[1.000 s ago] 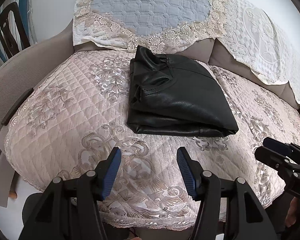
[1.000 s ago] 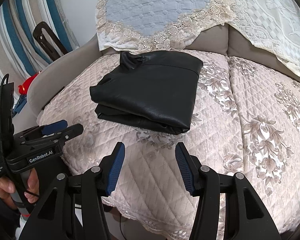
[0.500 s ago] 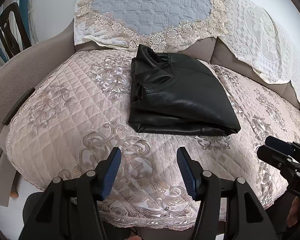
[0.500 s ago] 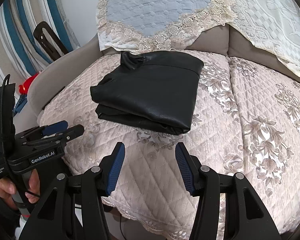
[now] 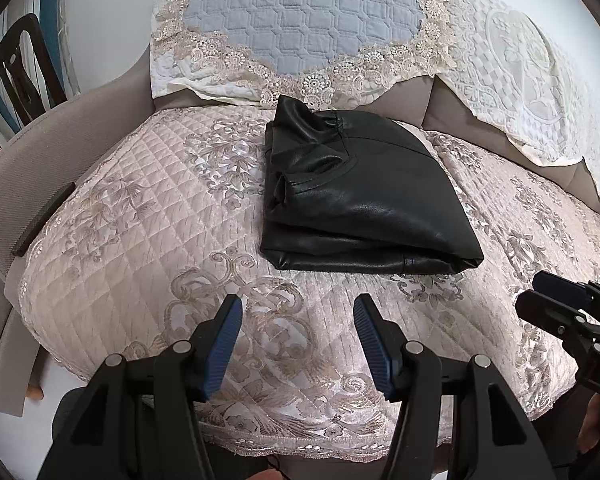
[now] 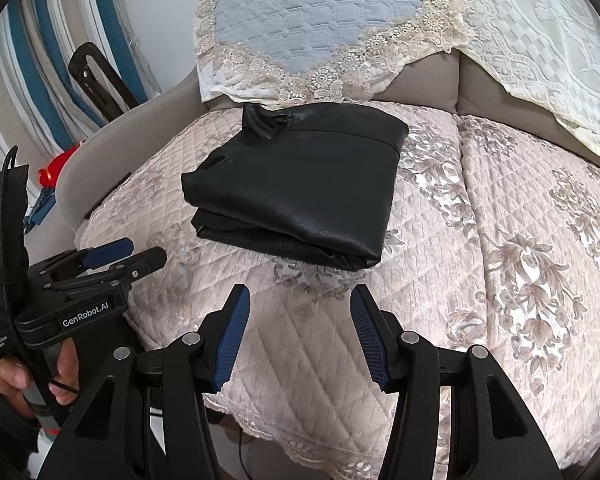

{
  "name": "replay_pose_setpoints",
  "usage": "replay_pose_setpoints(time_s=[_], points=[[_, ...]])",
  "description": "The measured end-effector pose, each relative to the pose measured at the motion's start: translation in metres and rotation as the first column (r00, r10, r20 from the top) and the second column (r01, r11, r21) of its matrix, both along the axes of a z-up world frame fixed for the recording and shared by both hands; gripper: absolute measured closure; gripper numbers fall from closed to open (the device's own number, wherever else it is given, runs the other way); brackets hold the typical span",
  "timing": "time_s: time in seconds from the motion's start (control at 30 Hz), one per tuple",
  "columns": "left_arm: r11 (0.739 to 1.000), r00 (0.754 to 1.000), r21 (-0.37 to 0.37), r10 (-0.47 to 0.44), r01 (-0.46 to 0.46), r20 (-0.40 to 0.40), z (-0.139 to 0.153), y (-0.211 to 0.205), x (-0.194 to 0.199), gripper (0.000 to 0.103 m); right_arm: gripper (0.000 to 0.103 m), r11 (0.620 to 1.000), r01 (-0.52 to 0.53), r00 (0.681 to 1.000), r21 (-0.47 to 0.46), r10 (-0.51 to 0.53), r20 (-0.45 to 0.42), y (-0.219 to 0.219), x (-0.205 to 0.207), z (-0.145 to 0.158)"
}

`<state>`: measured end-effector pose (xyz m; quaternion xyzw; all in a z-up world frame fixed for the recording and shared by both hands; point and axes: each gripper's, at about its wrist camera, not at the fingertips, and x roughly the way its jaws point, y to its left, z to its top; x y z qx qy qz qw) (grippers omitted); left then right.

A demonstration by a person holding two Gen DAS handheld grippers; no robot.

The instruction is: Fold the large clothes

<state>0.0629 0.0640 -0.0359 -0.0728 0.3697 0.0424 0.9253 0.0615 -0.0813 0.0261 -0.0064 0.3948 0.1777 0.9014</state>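
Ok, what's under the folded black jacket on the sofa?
The black leather garment lies folded in stacked layers directly on the quilted floral seat cover. Only cover shows around its edges. Whatever sits beneath the bundle or between its layers is covered and cannot be seen.

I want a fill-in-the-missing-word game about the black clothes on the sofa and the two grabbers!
1. The folded garment is the colour ____.
2. The left gripper has its fingers ____, holding nothing.
3. The right gripper is ____ the garment, not touching it.
4. The garment lies on the quilted ____ cover.

Missing words: black; open; apart from; sofa
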Motion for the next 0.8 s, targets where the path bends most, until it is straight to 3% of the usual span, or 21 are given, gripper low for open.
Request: replay_pose_setpoints(time_s=[0.4,0.8], points=[[1.0,1.0,-0.027,0.004,-0.003,0.012,0.0015,0.0014,-0.0003,0.036,0.05,1.0,-0.001,1.0,0.0,0.001,0.002,-0.0006,-0.0006,0.0],[1.0,1.0,-0.014,0.021,-0.021,-0.004,-0.0034,0.0001,0.0021,0.035,0.05,1.0,0.007,1.0,0.006,-0.007,0.0,-0.0057,-0.0023,-0.001]])
